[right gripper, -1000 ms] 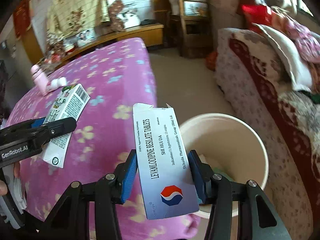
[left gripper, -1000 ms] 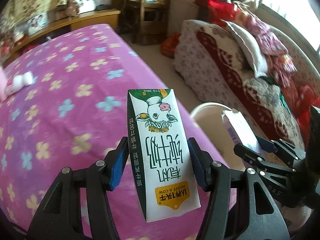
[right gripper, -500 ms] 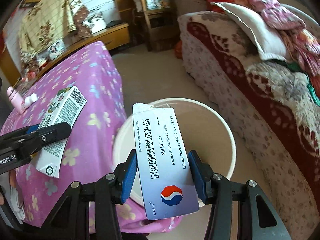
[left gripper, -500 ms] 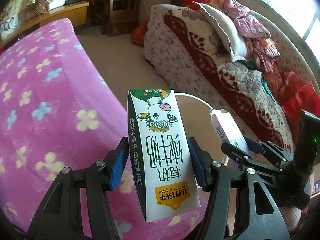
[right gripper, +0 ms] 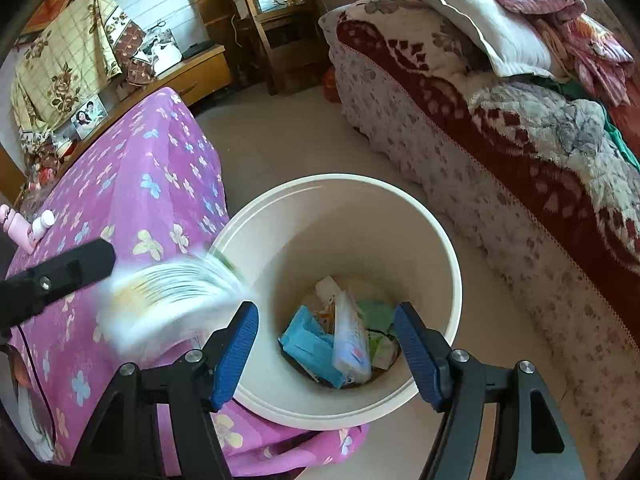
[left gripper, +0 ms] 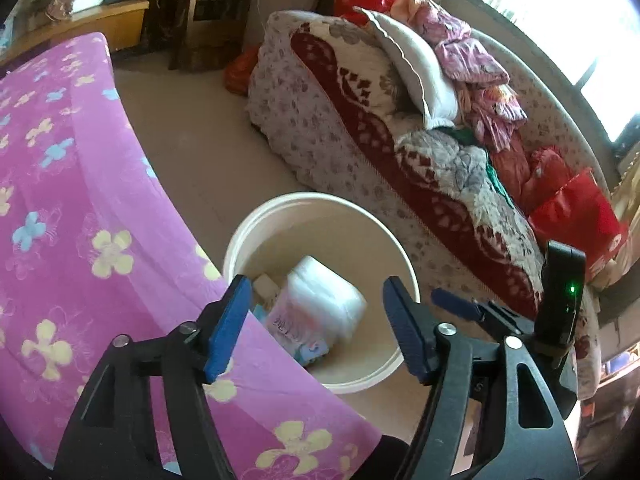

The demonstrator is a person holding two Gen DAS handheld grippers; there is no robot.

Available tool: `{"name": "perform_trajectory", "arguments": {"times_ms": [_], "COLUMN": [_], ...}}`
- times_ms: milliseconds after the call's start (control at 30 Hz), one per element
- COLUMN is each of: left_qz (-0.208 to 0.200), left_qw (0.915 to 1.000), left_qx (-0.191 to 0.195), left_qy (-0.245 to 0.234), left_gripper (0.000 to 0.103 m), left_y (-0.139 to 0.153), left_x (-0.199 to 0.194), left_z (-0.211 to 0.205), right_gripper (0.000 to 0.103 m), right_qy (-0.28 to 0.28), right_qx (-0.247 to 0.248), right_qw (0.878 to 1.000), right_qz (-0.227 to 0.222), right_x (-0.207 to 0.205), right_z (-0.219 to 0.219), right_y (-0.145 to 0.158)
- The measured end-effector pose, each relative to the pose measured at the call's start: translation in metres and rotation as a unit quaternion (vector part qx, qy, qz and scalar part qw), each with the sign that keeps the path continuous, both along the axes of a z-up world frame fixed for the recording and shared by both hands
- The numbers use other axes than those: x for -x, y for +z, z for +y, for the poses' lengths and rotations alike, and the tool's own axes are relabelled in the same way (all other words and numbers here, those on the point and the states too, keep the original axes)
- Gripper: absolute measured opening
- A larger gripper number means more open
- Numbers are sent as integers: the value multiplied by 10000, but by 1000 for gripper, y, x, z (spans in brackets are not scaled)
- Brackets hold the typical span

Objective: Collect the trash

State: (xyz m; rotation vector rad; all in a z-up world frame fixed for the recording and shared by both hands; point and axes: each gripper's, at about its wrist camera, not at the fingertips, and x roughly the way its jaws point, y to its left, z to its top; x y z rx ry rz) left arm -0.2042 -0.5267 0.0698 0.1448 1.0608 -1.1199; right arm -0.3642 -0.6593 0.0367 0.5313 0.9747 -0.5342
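Both tools stand with their blue pads wide apart and nothing between them. The left gripper (left gripper: 316, 328) hangs over the near rim of the bin (left gripper: 256, 220), and the right gripper (right gripper: 326, 350) sits almost straight above the bin's mouth, looking down into it.

The milk carton (right gripper: 176, 300) shows in the right wrist view as a motion-blurred white-and-green slab just off the tip of the left tool's finger, level with the bin's left rim and in mid-air — free of any grip. Its long axis lies roughly flat, pointing from the left tool toward the bin opening. In the left wrist view a pale blurred shape (left gripper: 320, 300) lies ahead of and below the open pads, inside the bin; I judge it to be the same carton, though the blur leaves that unsure.

At the bottom of the bin, directly ahead of the right tool, lies the tablet box (right gripper: 352, 336), long axis running away from the pads, resting among a blue packet (right gripper: 308, 344) and green scraps.

Remaining trash would lie on the purple flowered cloth (right gripper: 160, 168) — to the left of both tools, so the left one is nearer. A pink bottle (right gripper: 18, 230) stands at its far left edge; whether it counts as trash I cannot tell.
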Motion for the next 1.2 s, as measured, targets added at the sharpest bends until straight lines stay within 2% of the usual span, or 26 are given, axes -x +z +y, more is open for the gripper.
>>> {"name": "perform_trajectory", "arguments": {"times_ms": [200, 333, 400, 567, 767, 1033, 1200], "left_qz": [-707, -1244, -1378, -1434, -1744, -2111, -2276], "left_qw": [9966, 9885, 9854, 9840, 9775, 9665, 9589], "left_qx": [-193, -358, -388, -222, 94, 432, 654], "left_qy": [382, 775, 919, 1039, 1184, 1397, 1563], "left_gripper": [68, 68, 68, 68, 68, 68, 68], "left_y": [13, 20, 23, 32, 58, 90, 106], "left_x": [1, 3, 4, 4, 18, 31, 41], "left_z": [18, 37, 45, 66, 96, 136, 164], "right_gripper": [68, 68, 68, 68, 68, 68, 75], "right_qy": [48, 126, 137, 125, -43, -115, -124], "right_qx": [49, 223, 299, 554, 908, 1747, 2117], "right_qw": [10000, 9996, 9992, 9972, 9920, 9745, 9632], "right_qz": [-31, -101, -208, -480, -872, -1403, -1651], "right_x": [3, 3, 3, 5, 12, 22, 29], "right_z": [11, 25, 32, 53, 72, 113, 135], "right_y": [1, 9, 15, 36, 69, 126, 150]}}
